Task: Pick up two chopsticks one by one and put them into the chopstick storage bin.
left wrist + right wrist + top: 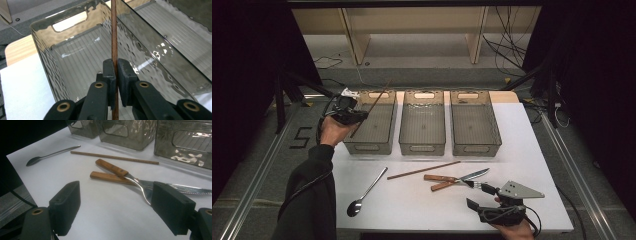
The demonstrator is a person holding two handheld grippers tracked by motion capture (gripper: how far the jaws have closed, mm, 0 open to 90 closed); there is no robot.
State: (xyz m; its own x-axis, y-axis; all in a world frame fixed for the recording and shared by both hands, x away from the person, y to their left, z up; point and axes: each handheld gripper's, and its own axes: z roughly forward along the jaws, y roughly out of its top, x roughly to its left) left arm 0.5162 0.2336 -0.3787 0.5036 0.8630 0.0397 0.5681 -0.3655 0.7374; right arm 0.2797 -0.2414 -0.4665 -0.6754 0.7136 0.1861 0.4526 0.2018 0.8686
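Holding one wooden chopstick (114,37) in your left gripper (353,117), fingers (109,72) pinched tight on its shaft, tilted over the leftmost bin (371,145) of three; middle bin (422,145) and right bin (475,145) alongside. Item two: second chopstick (423,170) lying on the white counter (412,200), near a spoon (367,192), a wooden-handled fork (117,171) and knife (112,178) crossed. Your right gripper (117,211) rests by these, fingers wide, holding nothing. Advice: lower the stick's bottom end inside the bin wall, level it along the ribbed floor, then release gently so it does not bounce out
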